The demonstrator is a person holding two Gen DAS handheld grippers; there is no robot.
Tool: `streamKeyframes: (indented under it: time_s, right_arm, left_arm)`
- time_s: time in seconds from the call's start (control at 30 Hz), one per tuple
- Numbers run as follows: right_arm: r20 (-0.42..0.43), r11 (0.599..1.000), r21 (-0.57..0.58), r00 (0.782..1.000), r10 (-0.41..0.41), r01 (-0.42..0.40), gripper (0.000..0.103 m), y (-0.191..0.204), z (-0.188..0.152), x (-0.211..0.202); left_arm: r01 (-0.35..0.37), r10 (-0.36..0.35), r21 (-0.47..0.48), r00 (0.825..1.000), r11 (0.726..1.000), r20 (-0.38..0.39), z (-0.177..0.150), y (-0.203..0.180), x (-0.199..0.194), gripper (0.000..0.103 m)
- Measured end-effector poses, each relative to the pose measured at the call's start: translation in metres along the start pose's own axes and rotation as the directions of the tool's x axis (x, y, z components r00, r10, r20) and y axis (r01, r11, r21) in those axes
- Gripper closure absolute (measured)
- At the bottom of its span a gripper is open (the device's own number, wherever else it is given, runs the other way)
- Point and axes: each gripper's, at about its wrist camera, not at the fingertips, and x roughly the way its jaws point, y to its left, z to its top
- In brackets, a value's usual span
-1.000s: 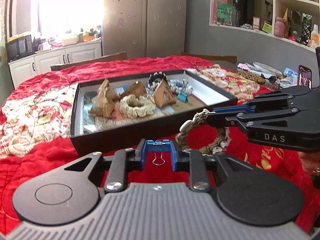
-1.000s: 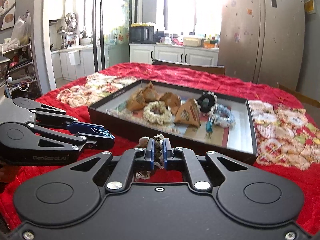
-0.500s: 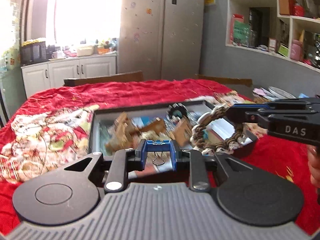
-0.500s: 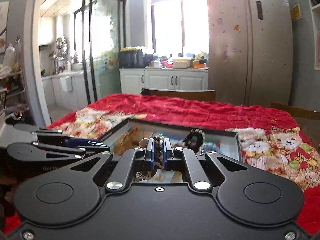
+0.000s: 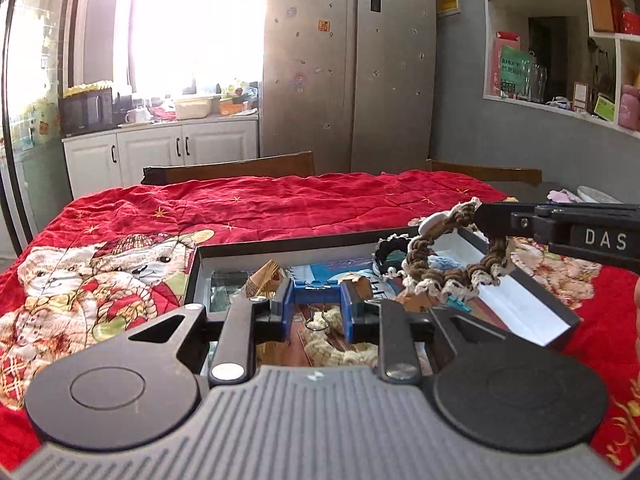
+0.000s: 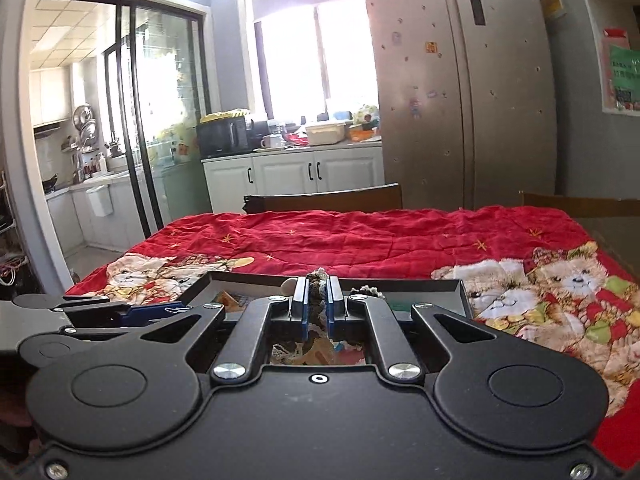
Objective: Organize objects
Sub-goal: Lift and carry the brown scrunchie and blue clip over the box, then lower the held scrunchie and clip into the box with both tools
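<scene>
My left gripper [image 5: 316,303] is shut on a blue binder clip [image 5: 316,289], held over the near part of the black tray [image 5: 280,245]. My right gripper [image 6: 316,307] is shut on a brown and cream crocheted bracelet [image 6: 317,300]; in the left wrist view that bracelet [image 5: 448,264] hangs as a loop from the right gripper [image 5: 486,220] above the tray's right half. Inside the tray lie brown triangular pouches [image 5: 262,280], a cream crocheted ring [image 5: 332,344] and a black scrunchie [image 5: 390,246]. From the right wrist view, the left gripper [image 6: 176,308] shows at the left.
The tray [image 6: 424,285] rests on a red bear-print cloth [image 5: 120,264] covering the table. Wooden chair backs [image 5: 228,170] stand at the far side. Beyond them are a steel fridge [image 5: 348,64], white cabinets [image 5: 160,152] and wall shelves [image 5: 560,48].
Both grippers have moved forward and risen with their loads, from in front of the tray's near wall to over the tray. The bracelet now hangs above the tray's right half.
</scene>
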Motion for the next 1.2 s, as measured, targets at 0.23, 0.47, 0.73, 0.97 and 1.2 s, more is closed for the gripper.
streamKeyframes:
  time_s: [0.23,0.47,0.73,0.97,1.2]
  right_arm:
    - [-0.019,0.998,0.056,1.000,0.006,-0.005,0.095,-0.012,-0.017,0.026]
    - [-0.028,0.995,0.100,0.999,0.017,-0.014,0.095,-0.022,-0.026,0.039]
    - [-0.059,0.995,0.102,0.998,0.011,-0.005,0.095,-0.023,-0.032,0.050]
    - [-0.080,0.994,0.108,0.997,-0.001,0.009,0.094,-0.026,-0.034,0.057]
    - [-0.107,0.997,0.081,0.994,-0.007,0.016,0.093,-0.022,-0.038,0.062]
  left_arm:
    - [0.009,-0.009,0.017,1.000,1.000,-0.024,-0.007,-0.001,0.022,0.076]
    - [0.019,-0.018,0.012,0.998,1.000,-0.058,-0.014,-0.001,0.034,0.076]
    - [0.031,-0.029,0.028,0.996,0.999,-0.081,-0.020,-0.006,0.040,0.075]
    - [0.031,-0.028,0.038,0.995,0.999,-0.098,-0.024,-0.008,0.044,0.075]
    - [0.023,-0.018,0.048,0.994,0.999,-0.106,-0.026,-0.010,0.045,0.074]
